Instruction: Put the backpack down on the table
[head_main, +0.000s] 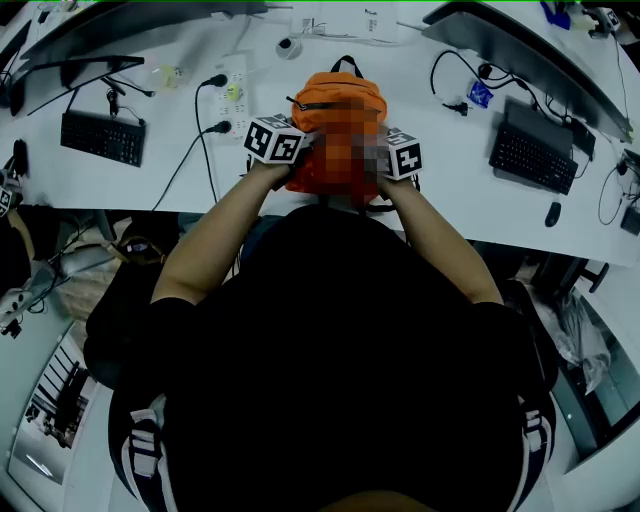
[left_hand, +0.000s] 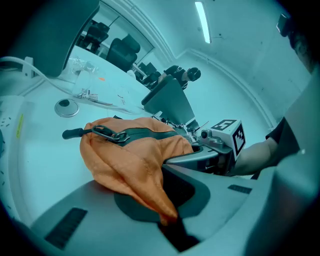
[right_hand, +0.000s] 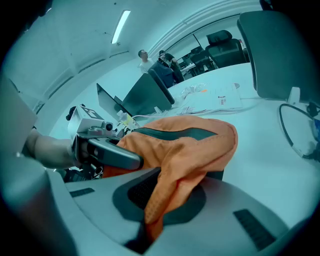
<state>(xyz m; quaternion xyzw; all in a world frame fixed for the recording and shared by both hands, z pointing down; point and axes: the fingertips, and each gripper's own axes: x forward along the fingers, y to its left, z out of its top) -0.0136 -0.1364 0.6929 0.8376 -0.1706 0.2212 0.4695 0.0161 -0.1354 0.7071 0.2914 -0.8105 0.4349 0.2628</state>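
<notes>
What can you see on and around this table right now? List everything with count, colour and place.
backpack: one, orange, over the table's middle, between the grippers
table: one, white, across the head view's top
keyboards: two, black, one toward each end
power strip: one, white, left of the backpack
cables: several, black, around the power strip
mouse: one, black, by the right keyboard
screens: two, dark, far left and far right
left gripper: one, grey, shut on backpack fabric
right gripper: one, grey, shut on backpack fabric
arms: two, bare, reaching to the grippers
</notes>
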